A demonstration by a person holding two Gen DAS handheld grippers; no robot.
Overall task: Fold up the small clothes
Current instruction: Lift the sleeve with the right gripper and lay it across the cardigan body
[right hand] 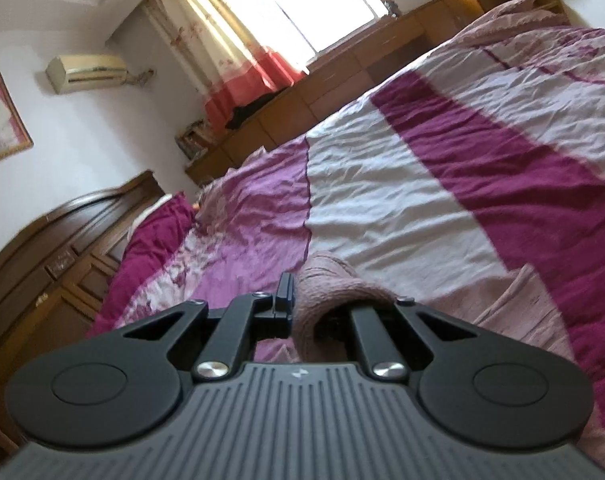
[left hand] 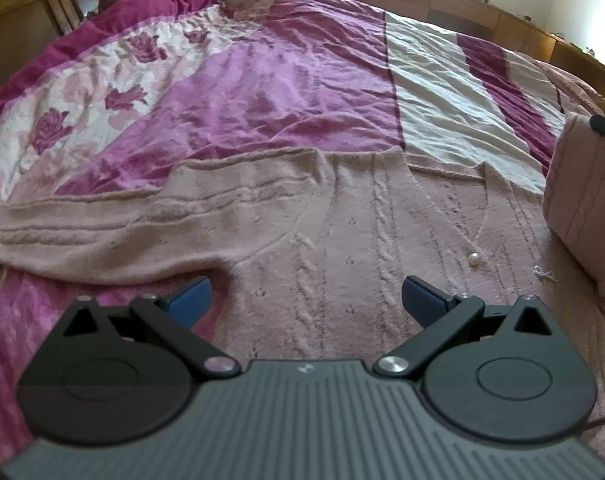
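Rumpled magenta-and-white bedding (left hand: 442,92) fills both views, wooden cabinets (right hand: 342,64) behind. Low in the left wrist view, the left gripper (left hand: 304,300) stands wide open and empty above the pink knitted cardigan (left hand: 342,232) spread flat, one sleeve running to the left edge. The right gripper (right hand: 292,300) is clamped on a lifted cardigan fold (right hand: 330,296), which hides its right finger; it shows at the left view's right edge, mostly cut off.

Both views are lit by daylight from a window (right hand: 302,4), which is blown out to white glare. Soft shadows are cast across the bedspread (left hand: 262,92). Strong fisheye bending is seen at the edges, and motion blur in the right wrist view.
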